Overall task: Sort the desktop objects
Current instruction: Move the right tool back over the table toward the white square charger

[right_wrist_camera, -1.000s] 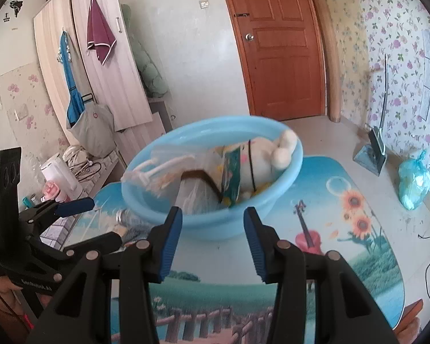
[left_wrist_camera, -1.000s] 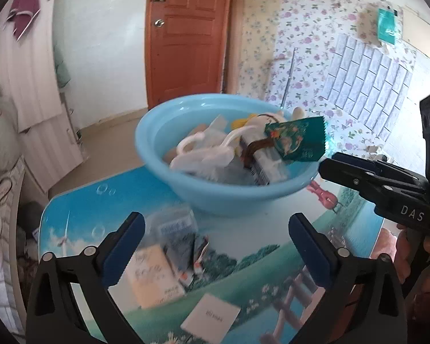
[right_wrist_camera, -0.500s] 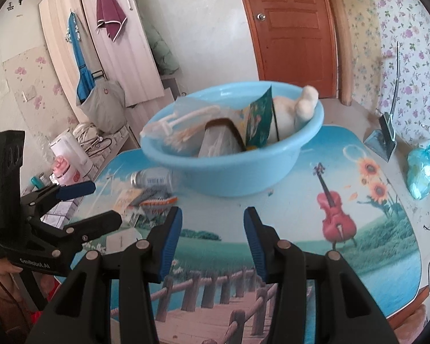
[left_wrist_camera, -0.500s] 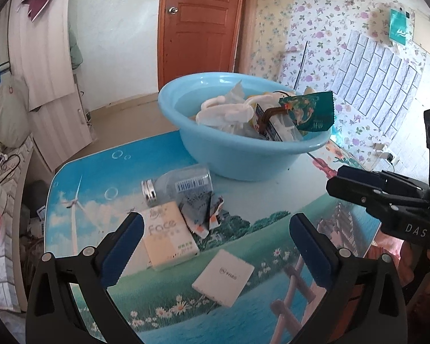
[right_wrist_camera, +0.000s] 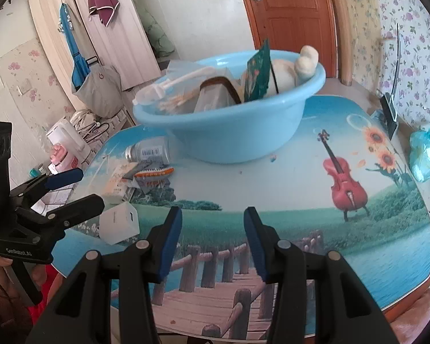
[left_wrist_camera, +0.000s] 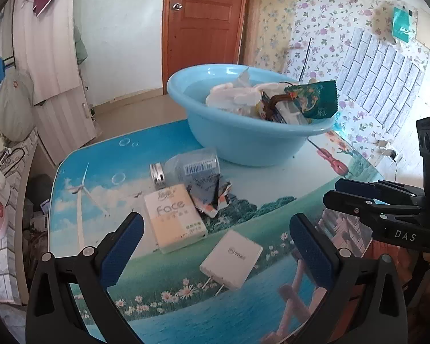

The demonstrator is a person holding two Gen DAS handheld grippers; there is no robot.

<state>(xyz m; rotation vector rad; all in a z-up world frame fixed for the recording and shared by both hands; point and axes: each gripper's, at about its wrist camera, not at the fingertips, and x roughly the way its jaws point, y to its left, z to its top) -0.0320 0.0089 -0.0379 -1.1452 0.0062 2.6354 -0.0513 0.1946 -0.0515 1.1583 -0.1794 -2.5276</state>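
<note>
While both grippers are hovering released and empty, left gripper [left_wrist_camera: 215, 246] is facing the charger [left_wrist_camera: 231, 259] and tissue pack [left_wrist_camera: 175, 221]; right gripper [right_wrist_camera: 212, 240] is facing the far basin [right_wrist_camera: 229, 132].

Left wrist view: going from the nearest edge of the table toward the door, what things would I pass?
White charger → Face tissue pack → torn sachets → clear bottle → blue basin.

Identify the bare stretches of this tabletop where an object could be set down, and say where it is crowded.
Free: the table between the blue basin and the near edge, around the printed violin. Crowded: the left side, where bottle, tissue pack, wrappers and white charger cluster.
</note>
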